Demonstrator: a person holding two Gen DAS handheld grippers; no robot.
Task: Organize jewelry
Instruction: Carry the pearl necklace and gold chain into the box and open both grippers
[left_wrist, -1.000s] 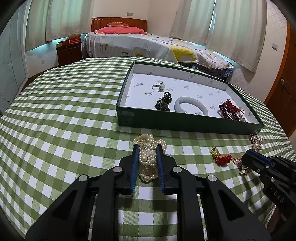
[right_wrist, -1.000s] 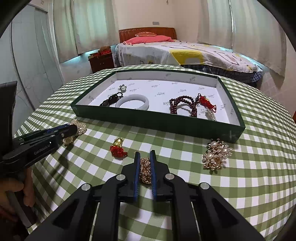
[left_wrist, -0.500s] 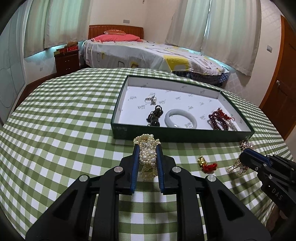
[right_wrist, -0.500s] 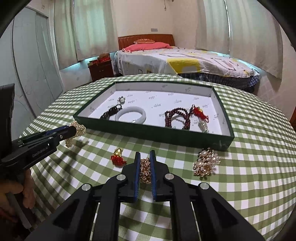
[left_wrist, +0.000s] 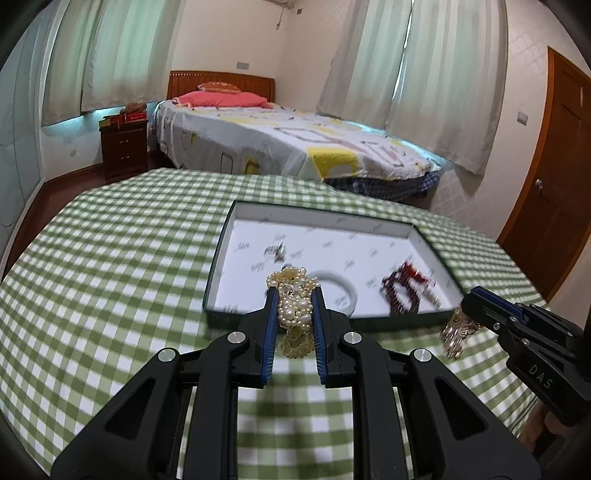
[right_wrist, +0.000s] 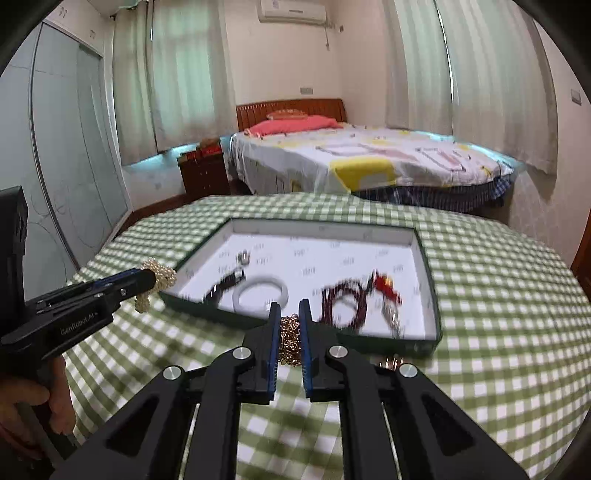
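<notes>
With 2 pieces held clear of the green-checked worktop (left_wrist: 110, 280), the left tongs (left_wrist: 294, 295) clamp a cream pearl bracelet (left_wrist: 294, 310) and the right tongs (right_wrist: 289, 314) pinch a gold chain cluster (right_wrist: 290, 338), both just short of the shallow green white-lined tray (right_wrist: 430, 280), so carrying them over its near wall and releasing likely comes next.

Glossy pearl bracelet (left_wrist: 295, 310), checked cloth (left_wrist: 110, 277)
</notes>
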